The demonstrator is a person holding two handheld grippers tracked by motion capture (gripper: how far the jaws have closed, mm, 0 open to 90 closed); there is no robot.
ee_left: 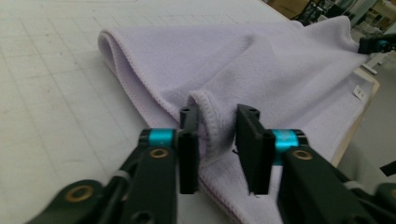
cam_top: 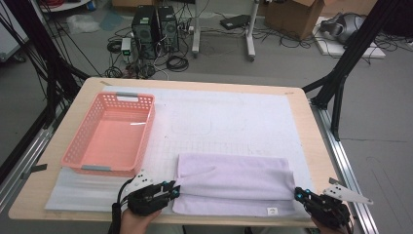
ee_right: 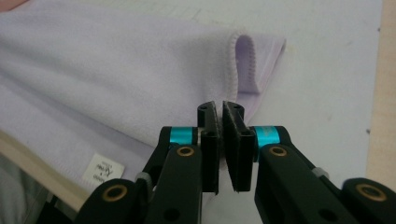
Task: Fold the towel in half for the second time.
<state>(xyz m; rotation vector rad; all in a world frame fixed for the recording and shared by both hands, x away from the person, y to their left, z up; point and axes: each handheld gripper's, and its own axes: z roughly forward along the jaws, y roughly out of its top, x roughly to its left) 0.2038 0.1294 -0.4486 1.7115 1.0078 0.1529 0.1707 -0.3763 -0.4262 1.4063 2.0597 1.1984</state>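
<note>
My left gripper (ee_left: pixel 217 140) has its jaws parted, the folded corner of the lilac towel (cam_top: pixel 234 183) between them but not pinched. My right gripper (ee_right: pixel 221 140) has its jaws nearly shut at the towel's right edge; whether cloth is caught there I cannot tell. The towel lies folded once along the worktop's (cam_top: pixel 311 126) near edge, the pink basket (cam_top: pixel 78 146) far left. I judge this fold finished; next I must regrip for another.

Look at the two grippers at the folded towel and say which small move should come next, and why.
Probably ease the left gripper back off the towel: its jaws stand apart around the folded edge without pressing it, and the right gripper is nearly shut at the other end, seemingly holding nothing. The fold looks finished.
</note>
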